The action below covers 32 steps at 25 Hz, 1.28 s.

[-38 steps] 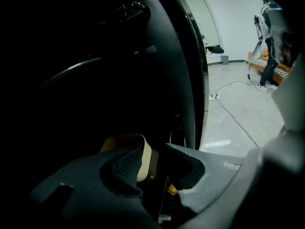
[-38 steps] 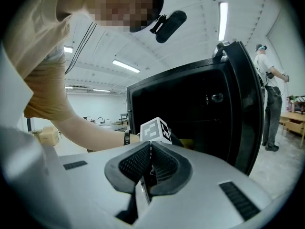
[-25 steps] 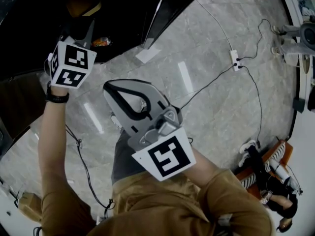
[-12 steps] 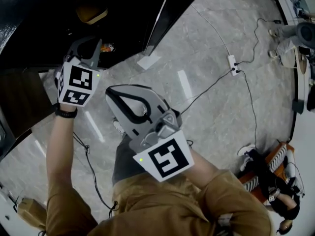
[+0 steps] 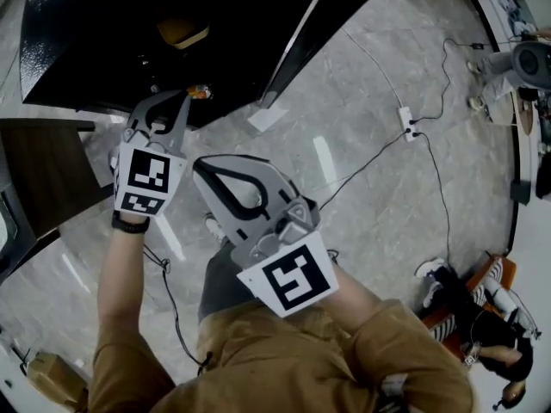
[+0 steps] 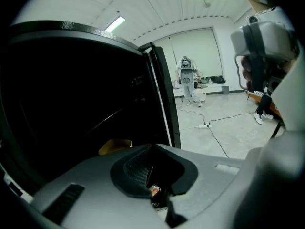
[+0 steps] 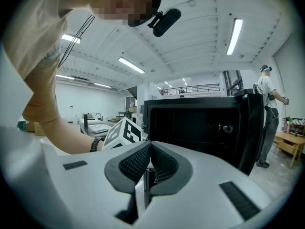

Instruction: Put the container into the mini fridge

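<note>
The black mini fridge (image 5: 112,41) stands open on the floor, its door (image 5: 314,33) swung to the right. A yellow container (image 5: 182,31) sits inside it, and shows low in the dark interior as the yellow container (image 6: 114,146) in the left gripper view. My left gripper (image 5: 168,101) hangs just in front of the opening, shut and empty. My right gripper (image 5: 202,166) is beside it, nearer my body, its pads pressed together with nothing between them. In the right gripper view the right gripper (image 7: 149,161) faces the fridge (image 7: 200,123).
A small orange item (image 5: 200,91) lies at the fridge's front edge. A power strip (image 5: 405,106) with trailing cables crosses the marble floor. A dark chair (image 5: 43,170) stands at left. A person (image 7: 269,109) stands beyond the fridge door.
Both grippers have drawn back from the fridge toward my body and risen. The left one has come out of the dark opening. The container stays inside.
</note>
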Available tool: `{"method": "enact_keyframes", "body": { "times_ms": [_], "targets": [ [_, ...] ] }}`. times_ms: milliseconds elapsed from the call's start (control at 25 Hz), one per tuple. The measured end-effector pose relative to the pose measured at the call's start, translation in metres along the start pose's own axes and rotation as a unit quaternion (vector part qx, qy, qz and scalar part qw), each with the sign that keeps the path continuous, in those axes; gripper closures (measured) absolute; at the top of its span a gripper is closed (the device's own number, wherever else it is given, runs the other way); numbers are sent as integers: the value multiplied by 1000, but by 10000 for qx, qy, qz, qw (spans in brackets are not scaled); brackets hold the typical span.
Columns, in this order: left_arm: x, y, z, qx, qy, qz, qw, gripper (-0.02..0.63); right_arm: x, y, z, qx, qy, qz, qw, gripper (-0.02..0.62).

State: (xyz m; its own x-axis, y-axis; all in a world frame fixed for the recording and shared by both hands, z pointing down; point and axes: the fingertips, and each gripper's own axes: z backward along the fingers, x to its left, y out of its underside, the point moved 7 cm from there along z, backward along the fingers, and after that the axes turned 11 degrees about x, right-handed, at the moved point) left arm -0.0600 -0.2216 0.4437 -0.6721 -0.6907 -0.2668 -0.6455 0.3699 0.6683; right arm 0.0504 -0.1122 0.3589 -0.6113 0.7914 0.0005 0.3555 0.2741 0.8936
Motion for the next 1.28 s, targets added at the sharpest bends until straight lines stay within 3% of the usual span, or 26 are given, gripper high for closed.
{"method": "enact_keyframes", "body": {
  "times_ms": [720, 920, 1280],
  "targets": [
    [-12, 5, 118, -640, -60, 628, 9960, 603, 55, -59, 16, -193, 82, 369, 9991, 592],
    [-12, -2, 153, -1174, -61, 670, 9908, 604, 64, -74, 29, -236, 93, 476, 9985, 592],
    [-24, -7, 218, -1614, -284, 951, 9819, 603, 83, -95, 68, -316, 175, 668, 9971, 592]
  ]
}}
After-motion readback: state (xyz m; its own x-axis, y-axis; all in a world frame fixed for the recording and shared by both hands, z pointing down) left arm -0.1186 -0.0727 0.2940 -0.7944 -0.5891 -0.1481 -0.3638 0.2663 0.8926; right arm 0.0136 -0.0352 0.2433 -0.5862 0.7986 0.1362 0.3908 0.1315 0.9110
